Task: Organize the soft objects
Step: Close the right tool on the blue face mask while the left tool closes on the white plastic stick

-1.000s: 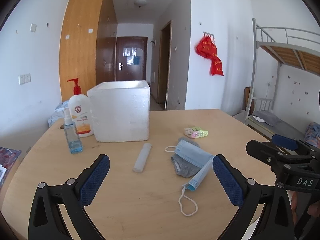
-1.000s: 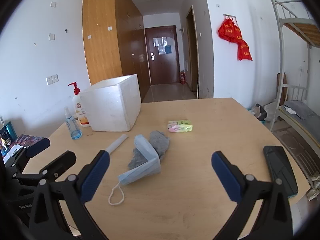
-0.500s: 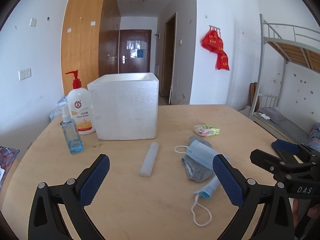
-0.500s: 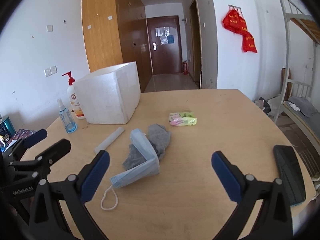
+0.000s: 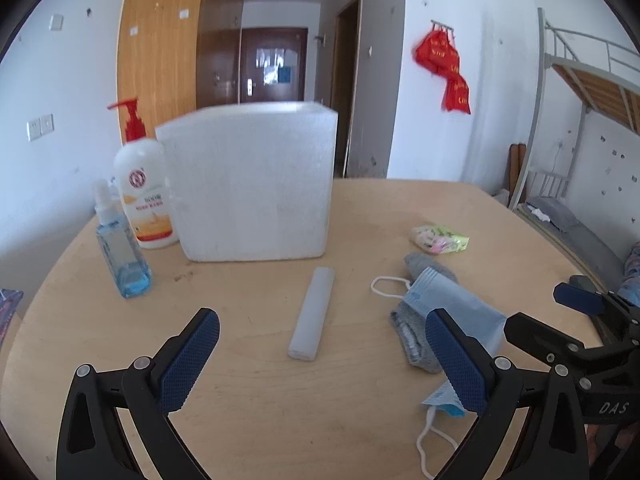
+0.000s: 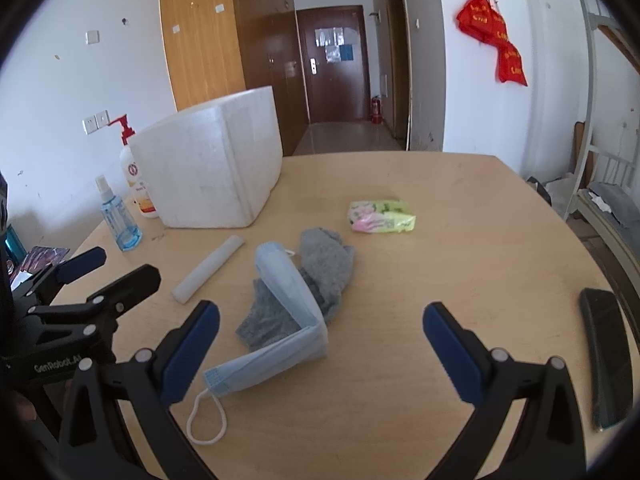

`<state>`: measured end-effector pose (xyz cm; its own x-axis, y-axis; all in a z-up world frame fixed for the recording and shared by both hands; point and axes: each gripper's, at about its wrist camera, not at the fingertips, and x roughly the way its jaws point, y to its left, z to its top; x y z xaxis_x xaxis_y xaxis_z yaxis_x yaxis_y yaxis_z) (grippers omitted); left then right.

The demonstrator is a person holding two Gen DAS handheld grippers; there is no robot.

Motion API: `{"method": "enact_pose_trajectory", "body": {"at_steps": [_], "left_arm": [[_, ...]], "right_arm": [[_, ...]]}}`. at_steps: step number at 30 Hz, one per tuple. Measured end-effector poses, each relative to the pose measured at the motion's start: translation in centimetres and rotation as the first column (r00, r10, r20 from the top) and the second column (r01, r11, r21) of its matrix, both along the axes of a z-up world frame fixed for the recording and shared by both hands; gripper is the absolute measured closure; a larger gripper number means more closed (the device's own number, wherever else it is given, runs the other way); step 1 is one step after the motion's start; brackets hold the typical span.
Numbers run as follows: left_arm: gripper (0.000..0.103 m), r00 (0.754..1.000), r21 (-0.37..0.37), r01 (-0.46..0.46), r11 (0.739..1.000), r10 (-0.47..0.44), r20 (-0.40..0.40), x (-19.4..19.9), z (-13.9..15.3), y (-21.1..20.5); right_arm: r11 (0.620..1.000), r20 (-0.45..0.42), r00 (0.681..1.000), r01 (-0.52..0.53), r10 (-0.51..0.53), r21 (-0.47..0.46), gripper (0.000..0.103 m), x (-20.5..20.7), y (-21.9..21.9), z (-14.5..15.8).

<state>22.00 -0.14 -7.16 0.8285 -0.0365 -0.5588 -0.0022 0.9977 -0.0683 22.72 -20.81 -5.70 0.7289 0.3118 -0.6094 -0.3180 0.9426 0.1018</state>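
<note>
A folded blue face mask [image 6: 286, 316] lies on top of a grey sock [image 6: 326, 264] in the middle of the wooden table [image 6: 460, 248]. The same mask [image 5: 456, 308] and sock [image 5: 412, 336] show at the right of the left wrist view. A green and pink packet [image 6: 382, 216] [image 5: 440, 237] lies beyond them. The white foam box [image 5: 252, 184] [image 6: 208, 168] stands at the back left. My left gripper [image 5: 322, 360] is open over a white stick [image 5: 312, 312]. Just short of the mask and sock, my right gripper [image 6: 320, 354] is open and holds nothing.
A pump bottle [image 5: 140, 184] and a blue spray bottle [image 5: 120, 256] stand left of the box. A dark phone [image 6: 606, 360] lies near the table's right edge. A bunk bed frame [image 5: 580, 120] stands at the right. The other gripper's black frame [image 6: 80, 312] is at my left.
Both grippers have moved forward over the table toward the box and the mask. Both stay open and nothing on the table has shifted.
</note>
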Motion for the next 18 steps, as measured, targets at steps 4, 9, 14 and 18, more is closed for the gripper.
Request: {"method": "enact_pose_trajectory", "body": {"at_steps": [4,9,14,18], "left_arm": [[0.0,0.999,-0.025,0.006,1.0,-0.007,-0.049,1.6,-0.8,0.3],[0.001,0.991,-0.033,-0.01,0.999,0.005,-0.133,3.6,-1.9,0.6],[0.008,0.979,-0.019,-0.036,0.999,0.032,-0.202,5.1,-2.9,0.8],[0.01,0.972,-0.012,-0.038,0.999,0.034,-0.233,5.8,-3.4,0.9]], "right_arm": [[1.0,-0.026,1.0,-0.005,0.005,-0.005,0.0,0.9,0.3,-0.7],[1.0,-0.062,0.998,-0.015,0.014,-0.021,0.0,2.1,0.8,-1.7],[0.999,-0.097,0.995,-0.03,0.026,-0.035,0.004,3.1,1.1,-2.6],[0.998,-0.119,0.992,-0.05,0.046,-0.033,0.011,3.6,1.4,-3.1]]}}
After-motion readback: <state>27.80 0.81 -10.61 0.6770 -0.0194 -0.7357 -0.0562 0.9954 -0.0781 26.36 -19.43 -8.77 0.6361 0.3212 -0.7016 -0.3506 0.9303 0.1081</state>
